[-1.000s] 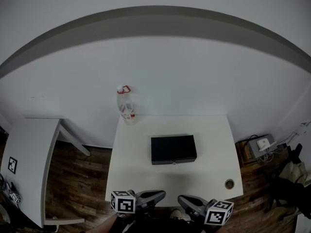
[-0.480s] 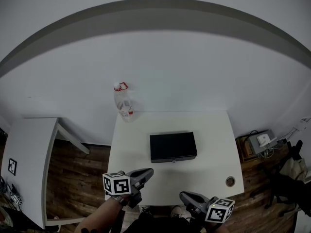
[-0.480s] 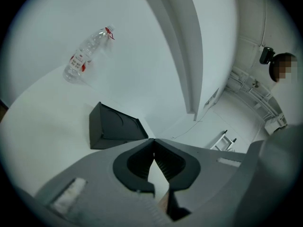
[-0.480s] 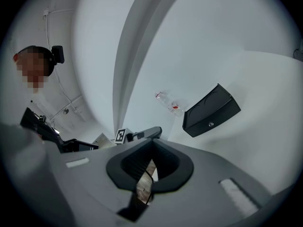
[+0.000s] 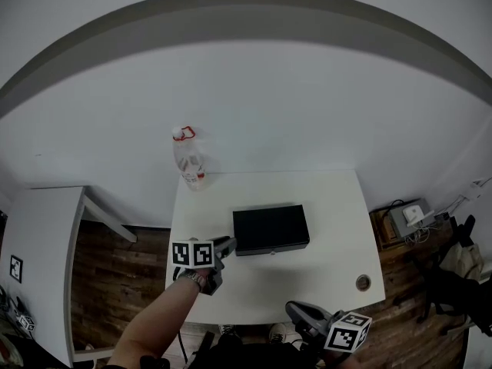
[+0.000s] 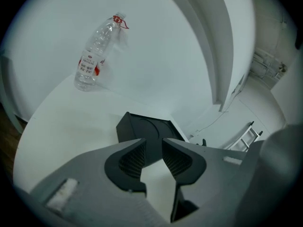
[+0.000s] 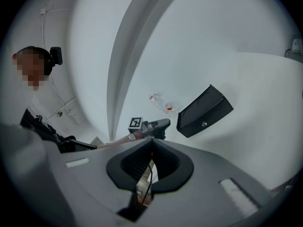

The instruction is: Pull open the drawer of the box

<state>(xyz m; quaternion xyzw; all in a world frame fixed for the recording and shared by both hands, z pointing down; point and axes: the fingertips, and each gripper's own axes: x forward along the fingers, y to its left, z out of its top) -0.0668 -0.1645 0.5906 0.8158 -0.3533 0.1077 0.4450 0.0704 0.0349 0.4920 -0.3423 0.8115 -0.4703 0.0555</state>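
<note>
Box: a black box [image 5: 270, 227] is set in the middle of the white counter [image 5: 330, 206], with its drawer [image 5: 271, 248] pushed in on the near side.
Left tongs [image 5: 231, 243]: held just beside the box's near left corner; being opened, with nothing between them.
Right tongs [image 5: 293, 307]: held at the counter's near edge, closed tight, nothing held.
Bottle [image 5: 188, 160]: stood at the far left corner.

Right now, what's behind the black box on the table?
Bare white tabletop, then the wall. A clear bottle stands at the back left corner, apart from the black box. The box's rear face is hidden in every view.
</note>
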